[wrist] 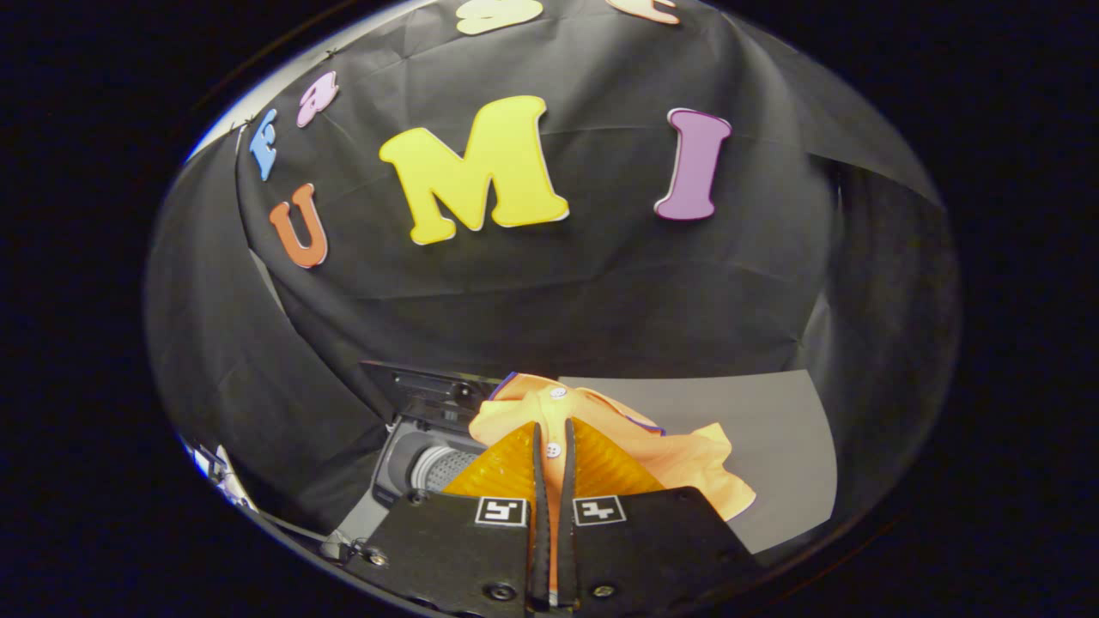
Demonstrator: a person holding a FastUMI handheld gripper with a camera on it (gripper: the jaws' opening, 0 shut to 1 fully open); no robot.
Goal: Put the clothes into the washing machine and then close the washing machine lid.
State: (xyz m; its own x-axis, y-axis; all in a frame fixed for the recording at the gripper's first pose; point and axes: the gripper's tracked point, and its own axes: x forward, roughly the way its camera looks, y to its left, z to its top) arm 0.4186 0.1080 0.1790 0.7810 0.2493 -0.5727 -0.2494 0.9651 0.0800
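My gripper [553, 438] is shut on an orange shirt [678, 459] with white buttons and a dark-trimmed collar. The cloth is pinched between the two fingers and hangs raised above the table, spreading beyond them and to their right. To the left of the fingers and lower down stands the small washing machine [412, 459], its lid [421, 382] tipped up and open. Inside it I see the perforated metal drum [442, 466]. The shirt's left edge hangs beside the drum opening.
A grey table top [773, 438] stretches to the right behind the shirt. Black cloth walls the booth behind and on both sides, close behind the washing machine.
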